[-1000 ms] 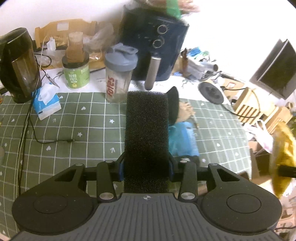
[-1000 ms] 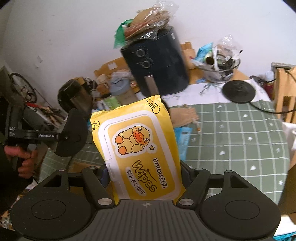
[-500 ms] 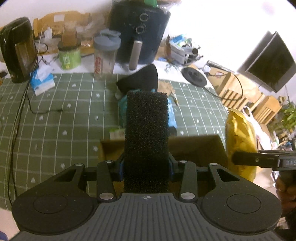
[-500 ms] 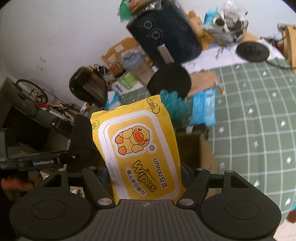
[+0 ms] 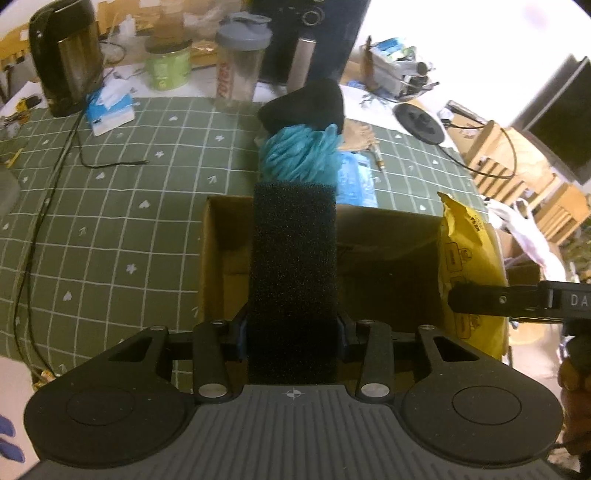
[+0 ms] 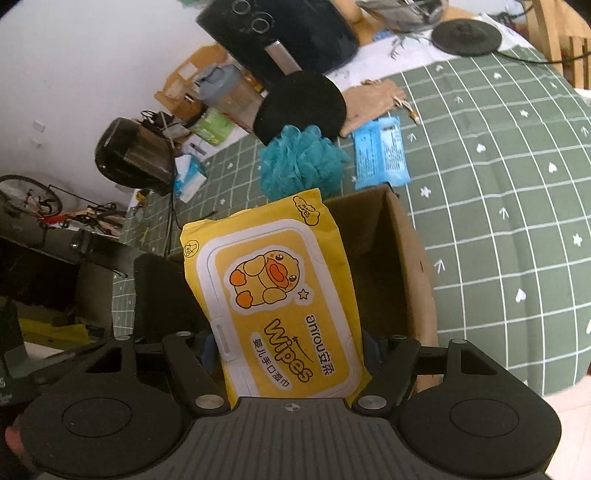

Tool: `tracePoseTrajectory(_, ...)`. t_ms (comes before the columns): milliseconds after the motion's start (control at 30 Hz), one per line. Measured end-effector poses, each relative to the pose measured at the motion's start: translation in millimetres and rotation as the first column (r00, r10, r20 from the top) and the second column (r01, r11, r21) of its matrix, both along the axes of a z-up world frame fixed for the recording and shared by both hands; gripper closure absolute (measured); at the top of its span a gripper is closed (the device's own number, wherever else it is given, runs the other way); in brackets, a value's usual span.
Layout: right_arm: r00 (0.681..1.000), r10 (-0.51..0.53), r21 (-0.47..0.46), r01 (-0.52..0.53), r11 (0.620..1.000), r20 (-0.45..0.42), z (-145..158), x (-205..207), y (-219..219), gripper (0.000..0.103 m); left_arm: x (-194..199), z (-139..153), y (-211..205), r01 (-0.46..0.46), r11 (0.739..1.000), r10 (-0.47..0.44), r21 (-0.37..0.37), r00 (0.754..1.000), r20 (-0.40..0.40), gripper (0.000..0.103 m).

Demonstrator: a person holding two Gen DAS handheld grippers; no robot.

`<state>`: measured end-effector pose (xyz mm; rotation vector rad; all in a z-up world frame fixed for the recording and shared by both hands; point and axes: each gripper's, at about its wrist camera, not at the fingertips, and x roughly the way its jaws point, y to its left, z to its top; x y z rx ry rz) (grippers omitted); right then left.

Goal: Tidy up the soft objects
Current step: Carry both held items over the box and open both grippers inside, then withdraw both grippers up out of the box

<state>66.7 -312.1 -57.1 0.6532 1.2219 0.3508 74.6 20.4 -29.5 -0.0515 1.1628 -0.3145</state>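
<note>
My left gripper (image 5: 293,332) is shut on a black foam sponge (image 5: 293,258), which hangs over the open cardboard box (image 5: 388,236) on the green checked tablecloth. My right gripper (image 6: 291,354) grips a yellow wipes pack (image 6: 280,295) over the same box (image 6: 406,266), and its jaws are opening. In the left wrist view the pack (image 5: 469,251) and the right gripper (image 5: 517,299) sit at the box's right side. Behind the box lie a teal bath pouf (image 5: 299,155), a black round soft item (image 5: 306,103), a blue tissue pack (image 6: 380,155) and a beige pouch (image 6: 373,103).
At the back of the table stand a black kettle (image 5: 66,55), a green tin (image 5: 168,66), a shaker bottle (image 5: 240,59) and a dark air fryer (image 6: 280,29). A black cable (image 5: 48,192) runs down the table's left side past a small tissue pack (image 5: 109,110).
Both grippers have come down and in over the cardboard box with their loads. The right gripper has rolled, so the table now looks tilted in its view.
</note>
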Motion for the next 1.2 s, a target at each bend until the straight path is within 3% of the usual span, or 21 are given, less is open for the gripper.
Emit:
tracePoseTrajectory(33,1.000,0.006,-0.006,-0.006,1.000,-0.009,0,1,2,0.021,-1,0,-1,-0.009,1.000,0.009,0.014,1.000,0.009,0.058)
tracePoseTrajectory(100,0.999,0.038,-0.031,-0.038,0.999,0.013,5,1,7,0.015,-3,1,-4,-0.019,0.999,0.018,0.051,1.000,0.016,0.038)
tracePoseTrajectory(167,0.996,0.062,-0.050,-0.059,0.997,0.061,13,0,10,0.006,-7,3,-5,-0.031,0.996,0.028,0.083,0.999,0.036,0.032)
tracePoseTrajectory(267,0.989,0.094,-0.098,-0.083,0.992,0.114,23,-3,13,0.000,-12,8,-3,-0.047,0.994,0.042,0.096,0.998,0.057,0.032)
tracePoseTrajectory(500,0.974,0.151,-0.210,-0.114,0.971,0.168,34,-8,13,0.000,-16,13,1,-0.083,0.993,0.078,0.080,0.995,0.068,0.032)
tracePoseTrajectory(1200,0.977,0.149,-0.352,-0.088,0.932,0.151,19,-4,-31,0.000,-18,25,5,-0.135,0.989,0.127,0.065,0.985,0.115,0.032)
